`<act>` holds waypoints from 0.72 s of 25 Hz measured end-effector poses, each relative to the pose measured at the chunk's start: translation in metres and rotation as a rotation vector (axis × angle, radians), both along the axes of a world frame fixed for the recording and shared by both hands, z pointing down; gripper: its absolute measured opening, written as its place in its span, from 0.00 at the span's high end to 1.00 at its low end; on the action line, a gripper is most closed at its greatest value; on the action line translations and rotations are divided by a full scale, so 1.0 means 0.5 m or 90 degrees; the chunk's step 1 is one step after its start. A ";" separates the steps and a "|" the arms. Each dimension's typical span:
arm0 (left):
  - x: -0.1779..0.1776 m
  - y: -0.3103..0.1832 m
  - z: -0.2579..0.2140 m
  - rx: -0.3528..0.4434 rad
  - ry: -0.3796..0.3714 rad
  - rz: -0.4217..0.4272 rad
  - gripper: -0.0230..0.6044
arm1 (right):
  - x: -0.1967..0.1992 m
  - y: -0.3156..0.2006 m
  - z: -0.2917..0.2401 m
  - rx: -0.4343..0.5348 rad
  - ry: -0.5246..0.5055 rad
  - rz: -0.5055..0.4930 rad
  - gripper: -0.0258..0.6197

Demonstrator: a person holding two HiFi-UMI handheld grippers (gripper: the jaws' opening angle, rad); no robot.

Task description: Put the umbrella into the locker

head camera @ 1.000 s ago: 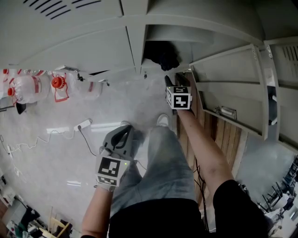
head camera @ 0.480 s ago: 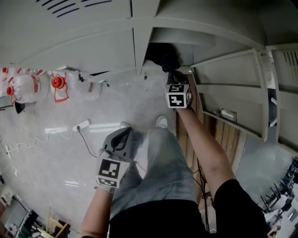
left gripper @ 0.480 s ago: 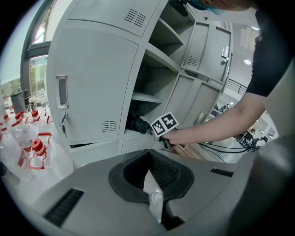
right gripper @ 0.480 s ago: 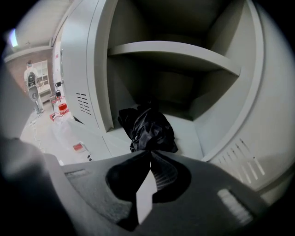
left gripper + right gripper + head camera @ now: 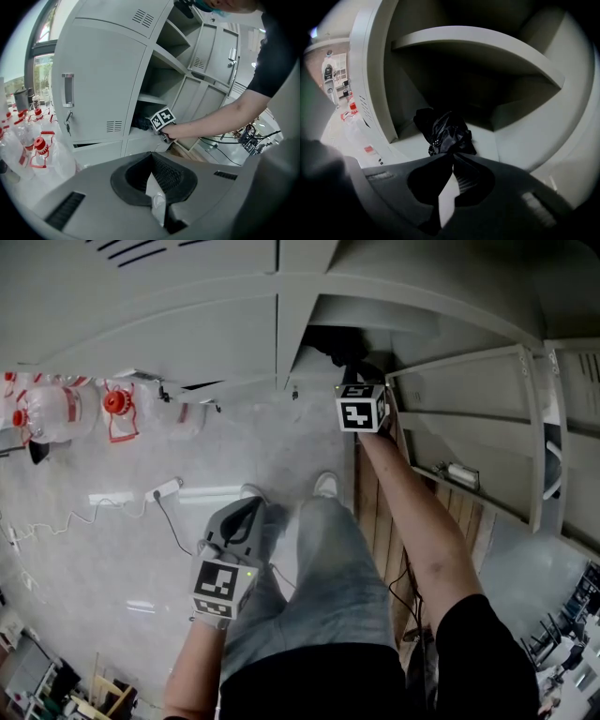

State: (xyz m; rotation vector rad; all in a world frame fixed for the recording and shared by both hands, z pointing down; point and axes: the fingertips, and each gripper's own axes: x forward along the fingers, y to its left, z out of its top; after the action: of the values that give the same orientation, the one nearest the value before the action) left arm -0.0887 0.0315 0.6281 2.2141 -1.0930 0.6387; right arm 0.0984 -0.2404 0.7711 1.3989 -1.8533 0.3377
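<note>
Right gripper view: jaws of your right gripper (image 5: 452, 154) pressed together, tips right at the black umbrella (image 5: 445, 131).
Umbrella: on the locker (image 5: 525, 131) compartment floor, toward its front edge.
Right arm: stretched forward, gripper angled down.
Left gripper (image 5: 152, 155): clenched, empty, low beside your thigh.

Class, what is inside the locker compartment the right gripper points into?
A crumpled black umbrella lies on its floor. The back is too dark to see. Anything beneath the umbrella is hidden.

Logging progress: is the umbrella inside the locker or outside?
Inside. The black umbrella lies bunched on the floor of an open locker compartment, beneath its shelf.
</note>
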 end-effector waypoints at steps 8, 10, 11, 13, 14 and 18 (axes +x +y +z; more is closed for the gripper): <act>0.004 -0.001 0.006 -0.005 0.004 -0.009 0.95 | 0.005 -0.073 -0.010 0.000 0.022 0.007 0.96; 0.003 -0.003 0.006 -0.005 0.004 -0.011 0.95 | 0.005 -0.091 -0.012 -0.003 0.018 0.009 0.95; 0.003 -0.005 0.007 -0.006 0.005 -0.012 0.95 | 0.004 -0.101 -0.014 -0.004 0.013 0.009 0.95; 0.001 -0.006 0.008 -0.006 0.007 -0.015 0.95 | 0.004 -0.118 -0.016 -0.007 0.010 0.012 0.93; 0.000 -0.006 0.009 -0.007 0.007 -0.016 0.95 | 0.006 -0.124 -0.016 -0.009 0.013 0.014 0.93; -0.006 -0.004 0.013 -0.010 0.006 -0.022 0.95 | 0.011 -0.140 -0.017 -0.008 0.020 0.019 0.93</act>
State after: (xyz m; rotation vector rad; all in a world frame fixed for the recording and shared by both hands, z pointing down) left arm -0.0915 0.0294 0.6344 2.1788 -1.1152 0.6204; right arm 0.1038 -0.3105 0.7624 1.4175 -1.8028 0.3401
